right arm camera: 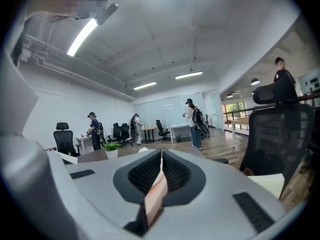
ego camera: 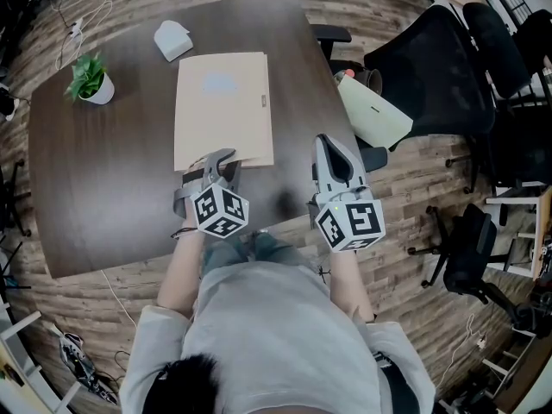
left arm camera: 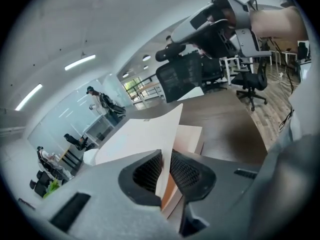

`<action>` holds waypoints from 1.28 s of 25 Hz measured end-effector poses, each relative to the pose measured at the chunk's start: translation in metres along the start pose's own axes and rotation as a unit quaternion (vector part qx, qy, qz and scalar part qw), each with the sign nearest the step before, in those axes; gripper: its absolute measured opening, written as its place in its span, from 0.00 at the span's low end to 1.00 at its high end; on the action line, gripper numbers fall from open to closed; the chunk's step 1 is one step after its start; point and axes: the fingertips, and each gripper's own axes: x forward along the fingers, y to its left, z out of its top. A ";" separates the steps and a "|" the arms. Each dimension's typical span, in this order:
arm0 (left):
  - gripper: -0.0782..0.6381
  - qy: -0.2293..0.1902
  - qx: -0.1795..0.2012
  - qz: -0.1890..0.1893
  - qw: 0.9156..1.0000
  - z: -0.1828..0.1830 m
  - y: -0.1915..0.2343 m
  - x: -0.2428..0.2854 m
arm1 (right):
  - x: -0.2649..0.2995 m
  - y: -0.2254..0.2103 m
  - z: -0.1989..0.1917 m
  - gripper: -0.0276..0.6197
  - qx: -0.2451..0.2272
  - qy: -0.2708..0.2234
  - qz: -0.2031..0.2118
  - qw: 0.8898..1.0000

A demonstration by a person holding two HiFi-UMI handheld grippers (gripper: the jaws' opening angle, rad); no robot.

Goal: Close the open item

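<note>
A beige folder (ego camera: 222, 102) lies on the dark wooden table (ego camera: 103, 171). My left gripper (ego camera: 220, 160) is at the folder's near edge. In the left gripper view its pads (left arm camera: 186, 173) press on the pale cover sheet (left arm camera: 145, 134), which stands lifted off the lower leaf (left arm camera: 192, 136). My right gripper (ego camera: 330, 145) hovers over the table's right near edge, apart from the folder, with its jaws together. In the right gripper view (right arm camera: 160, 171) only a thin tan strip shows in the seam between the pads.
A small potted plant (ego camera: 90, 80) stands at the table's left and a white object (ego camera: 172, 39) at the far side. Black office chairs (ego camera: 431, 67) crowd the right, one beside a pale green board (ego camera: 373, 110). People stand far off in the room (right arm camera: 194, 121).
</note>
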 end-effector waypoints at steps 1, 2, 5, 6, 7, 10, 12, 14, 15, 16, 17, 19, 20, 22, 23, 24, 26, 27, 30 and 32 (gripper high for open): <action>0.17 0.010 0.001 -0.010 1.000 -0.001 -0.002 0.003 | 0.000 0.000 0.000 0.06 0.000 0.000 0.000 1.000; 0.17 0.020 0.004 -0.019 1.000 -0.002 -0.003 0.005 | 0.001 0.000 0.000 0.06 0.000 -0.001 0.001 1.000; 0.17 0.044 0.014 -0.038 0.998 -0.001 -0.006 0.012 | 0.000 -0.001 0.000 0.06 0.000 -0.001 0.001 1.000; 0.17 0.053 0.021 -0.046 0.997 -0.001 -0.007 0.013 | 0.000 -0.001 0.000 0.06 0.000 -0.001 0.001 1.000; 0.17 0.062 0.033 -0.056 0.996 -0.001 -0.008 0.015 | 0.000 -0.002 0.001 0.06 0.000 -0.002 0.001 1.000; 0.17 0.090 0.076 -0.091 0.989 -0.003 -0.014 0.017 | -0.002 -0.005 0.001 0.06 0.003 -0.003 0.000 1.000; 0.17 0.105 0.097 -0.110 0.984 -0.005 -0.017 0.018 | -0.003 -0.007 0.001 0.06 0.004 -0.004 0.001 1.000; 0.17 0.121 0.119 -0.122 0.978 -0.007 -0.020 0.020 | -0.004 -0.008 0.002 0.06 0.005 -0.005 0.003 1.000; 0.17 0.128 0.132 -0.128 0.975 -0.008 -0.021 0.021 | -0.004 -0.008 0.003 0.06 0.005 -0.006 0.004 1.000; 0.17 0.135 0.141 -0.135 0.971 -0.010 -0.023 0.023 | -0.004 -0.009 0.003 0.06 0.005 -0.007 0.006 1.000; 0.17 0.140 0.146 -0.143 0.969 -0.010 -0.023 0.024 | -0.004 -0.009 0.003 0.06 0.005 -0.007 0.007 1.000; 0.17 0.148 0.143 -0.159 0.966 -0.010 -0.024 0.025 | -0.003 -0.011 0.004 0.06 0.007 -0.009 0.009 1.000; 0.17 0.151 0.141 -0.165 0.964 -0.010 -0.023 0.025 | -0.003 -0.011 0.005 0.06 0.007 -0.010 0.011 1.000; 0.20 0.151 0.138 -0.172 0.964 -0.009 -0.023 0.026 | -0.003 -0.012 0.006 0.06 0.007 -0.011 0.015 1.000; 0.21 0.146 0.133 -0.175 0.964 -0.009 -0.023 0.025 | -0.003 -0.012 0.006 0.06 0.007 -0.012 0.018 1.000; 0.22 0.138 0.124 -0.180 0.966 -0.009 -0.023 0.025 | -0.003 -0.012 0.007 0.06 0.007 -0.013 0.021 1.000; 0.24 0.117 0.092 -0.194 0.970 -0.009 -0.024 0.023 | -0.004 -0.012 0.008 0.06 0.006 -0.014 0.026 1.000; 0.26 0.108 0.070 -0.205 0.970 -0.008 -0.025 0.022 | -0.004 -0.012 0.009 0.06 0.005 -0.015 0.029 0.999; 0.30 0.088 0.006 -0.230 0.969 -0.008 -0.027 0.019 | -0.005 -0.012 0.011 0.06 0.003 -0.016 0.037 0.999; 0.31 0.078 -0.026 -0.232 0.969 -0.008 -0.027 0.019 | -0.006 -0.012 0.012 0.06 0.003 -0.017 0.042 0.999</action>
